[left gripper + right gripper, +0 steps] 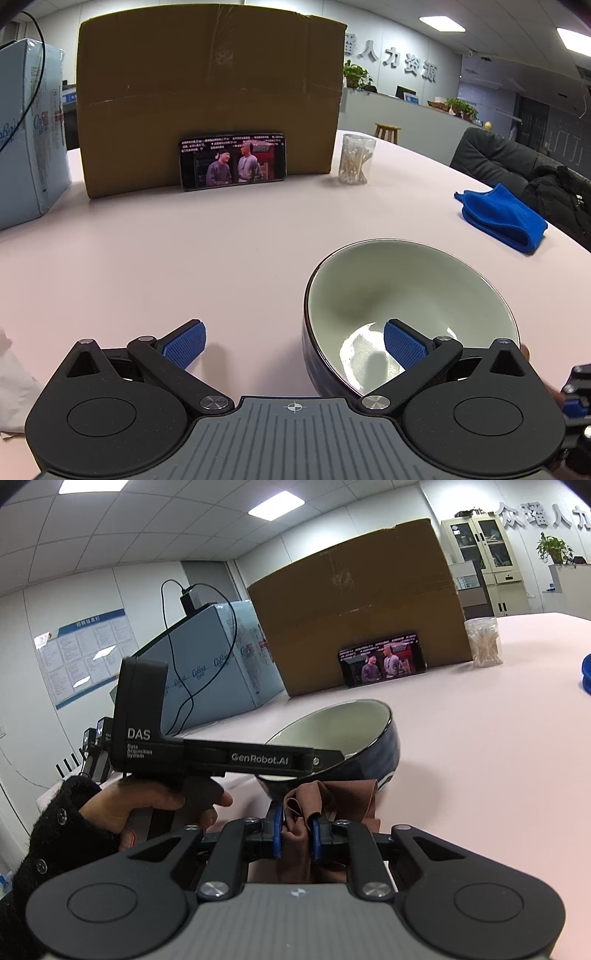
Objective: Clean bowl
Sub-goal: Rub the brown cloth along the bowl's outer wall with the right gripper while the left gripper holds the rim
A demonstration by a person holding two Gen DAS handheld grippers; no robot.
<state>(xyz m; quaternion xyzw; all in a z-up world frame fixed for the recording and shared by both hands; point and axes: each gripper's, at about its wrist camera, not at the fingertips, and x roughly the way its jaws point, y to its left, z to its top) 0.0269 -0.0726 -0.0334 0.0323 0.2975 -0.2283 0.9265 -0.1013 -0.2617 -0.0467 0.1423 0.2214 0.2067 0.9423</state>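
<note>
A dark blue bowl (406, 288) with a pale inside stands on the pink table (184, 258), with a white patch (365, 354) at its bottom. My left gripper (295, 328) is open wide and straddles the bowl's near left wall. One blue pad (404, 347) is inside the bowl and the other (184, 343) is outside, clear of it. My right gripper (297, 818) is shut on a bunched brown cloth (332, 794), which lies against the lower outside of the bowl (373, 753). In the right wrist view a hand (147, 805) holds the left device over the bowl's rim.
A big cardboard box (207, 92) stands at the back with a phone (232, 160) leaning on it, playing video. A clear jar of cotton swabs (356, 158), a blue cloth (506, 218), a pale blue carton (26, 129) and a white tissue (11, 387) ring the table.
</note>
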